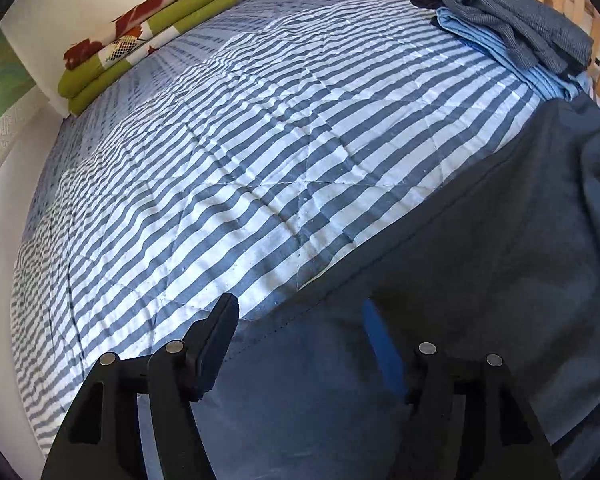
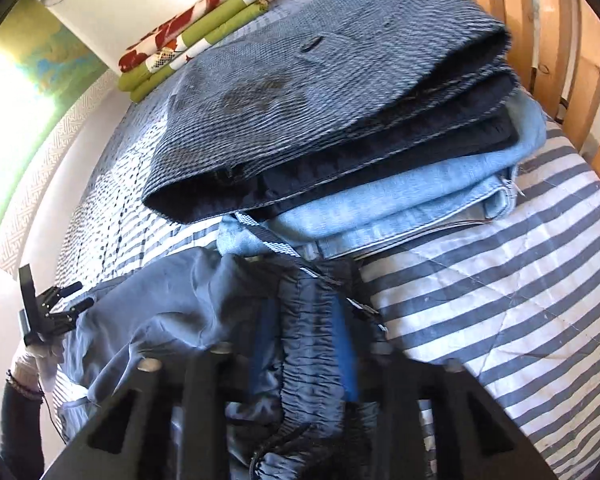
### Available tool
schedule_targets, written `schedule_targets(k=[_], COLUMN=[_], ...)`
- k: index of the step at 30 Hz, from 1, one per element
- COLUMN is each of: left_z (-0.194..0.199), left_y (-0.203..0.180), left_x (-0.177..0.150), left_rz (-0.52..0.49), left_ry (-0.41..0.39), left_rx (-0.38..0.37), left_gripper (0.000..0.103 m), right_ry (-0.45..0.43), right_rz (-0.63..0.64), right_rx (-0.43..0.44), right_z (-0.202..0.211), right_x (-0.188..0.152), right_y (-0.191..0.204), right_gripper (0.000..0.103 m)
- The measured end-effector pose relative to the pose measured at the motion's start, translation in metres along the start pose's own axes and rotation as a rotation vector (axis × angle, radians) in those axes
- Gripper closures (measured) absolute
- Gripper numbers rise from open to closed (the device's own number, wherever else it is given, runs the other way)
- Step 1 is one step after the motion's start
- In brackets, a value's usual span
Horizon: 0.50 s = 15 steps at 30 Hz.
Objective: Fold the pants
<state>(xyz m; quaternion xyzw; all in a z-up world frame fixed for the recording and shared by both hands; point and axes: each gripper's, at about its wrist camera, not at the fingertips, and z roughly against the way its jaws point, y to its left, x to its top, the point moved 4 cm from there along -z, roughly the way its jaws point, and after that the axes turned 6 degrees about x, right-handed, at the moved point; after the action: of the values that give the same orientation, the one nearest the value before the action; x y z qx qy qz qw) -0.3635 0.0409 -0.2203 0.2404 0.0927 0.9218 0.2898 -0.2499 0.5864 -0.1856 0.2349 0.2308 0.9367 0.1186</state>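
On the striped bed [image 1: 260,140], dark grey-blue pants [image 1: 480,300] lie spread toward its near edge, just below a stack of folded clothes [image 2: 340,120]. The left gripper [image 1: 300,316] hovers over one pant leg, fingers [image 1: 220,336] apart. The right gripper [image 2: 300,344] has its fingers pinching the gathered waistband [image 2: 312,360].

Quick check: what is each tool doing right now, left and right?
Left tool: open, fingers apart over the dark pants, holding nothing.
Right tool: over the pants' waistband; open or shut cannot be told.
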Motion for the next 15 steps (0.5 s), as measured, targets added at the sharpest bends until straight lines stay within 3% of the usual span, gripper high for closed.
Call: schedule_targets(k=[4, 6, 7, 11, 13, 14, 15], left_z=[-0.012, -0.014, -0.013, -0.008, -0.002, 0.003, 0.010], left_y=[-0.012, -0.013, -0.015, -0.024, -0.021, -0.019, -0.016], left_x=[0.000, 0.002, 0.002, 0.001, 0.001, 0.001, 0.001], left_rz=[0.022, 0.042, 0.041, -0.003, 0.027, 0.037, 0.046], left_ry=[0.020, 0.020, 0.019, 0.013, 0.013, 0.005, -0.006], left_rx=[-0.044, -0.087, -0.098, -0.046, -0.051, -0.050, -0.053], left_gripper=[0.050, 0.070, 0.084, 0.099, 0.101, 0.101, 0.101], right_ry=[0.020, 0.036, 0.047, 0.087, 0.070, 0.058, 0.045], right_rz=[-0.010, -0.011, -0.012, -0.035, -0.032, -0.023, -0.014], right_rx=[-0.011, -0.010, -0.001, 0.021, -0.012, -0.024, -0.014], right_z=[-0.003, -0.010, -0.015, -0.033, -0.034, -0.033, -0.028], right_x=[0.002, 0.006, 0.007, 0.004, 0.002, 0.001, -0.001], right_y=[-0.005, -0.005, -0.005, -0.006, -0.003, -0.001, 0.001], right_gripper=[0.071, 0.071, 0.071, 0.070, 0.081, 0.099, 0.102])
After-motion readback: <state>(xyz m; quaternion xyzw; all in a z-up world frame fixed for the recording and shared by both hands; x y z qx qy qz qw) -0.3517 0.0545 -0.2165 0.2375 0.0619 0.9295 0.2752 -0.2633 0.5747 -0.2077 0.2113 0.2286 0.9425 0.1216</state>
